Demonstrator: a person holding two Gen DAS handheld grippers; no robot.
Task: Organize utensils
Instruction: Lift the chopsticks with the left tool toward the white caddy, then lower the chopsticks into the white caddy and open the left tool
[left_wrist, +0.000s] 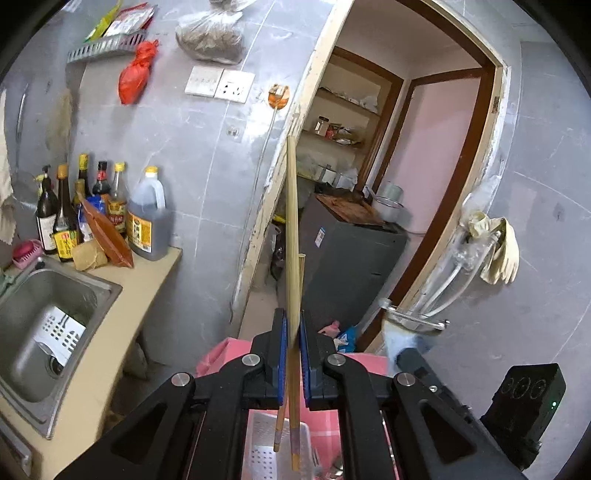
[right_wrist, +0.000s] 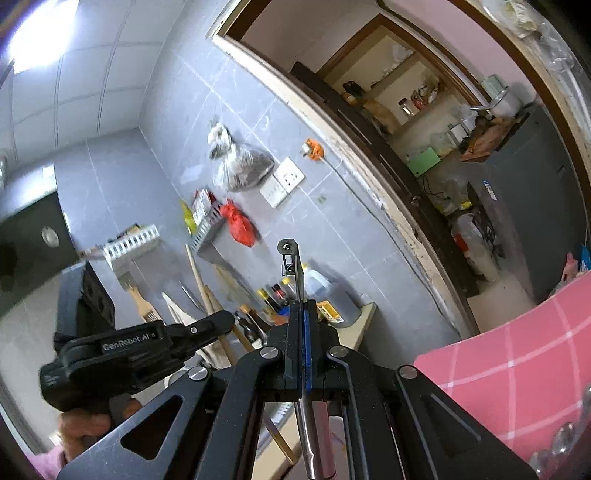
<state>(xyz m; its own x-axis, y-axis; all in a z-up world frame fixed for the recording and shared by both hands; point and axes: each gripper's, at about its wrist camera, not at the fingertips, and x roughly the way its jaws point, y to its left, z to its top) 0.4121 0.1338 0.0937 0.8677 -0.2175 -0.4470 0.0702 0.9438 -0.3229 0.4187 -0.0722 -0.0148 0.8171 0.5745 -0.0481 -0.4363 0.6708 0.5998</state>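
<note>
Between the blue pads of the left gripper (left_wrist: 293, 332), a pair of bamboo chopsticks (left_wrist: 292, 236) was clamped upright, lower ends hanging over a perforated steel tray (left_wrist: 258, 446); right gripper (right_wrist: 303, 314) was closed on a metal utensil (right_wrist: 295, 266), handle trailing below; sink (left_wrist: 55, 295) lay left; pink checked cloth (right_wrist: 509, 354) lay right.

Chopsticks (left_wrist: 293, 236) lower ends & metal utensil (right_wrist: 312, 435) handle end cut off.
</note>
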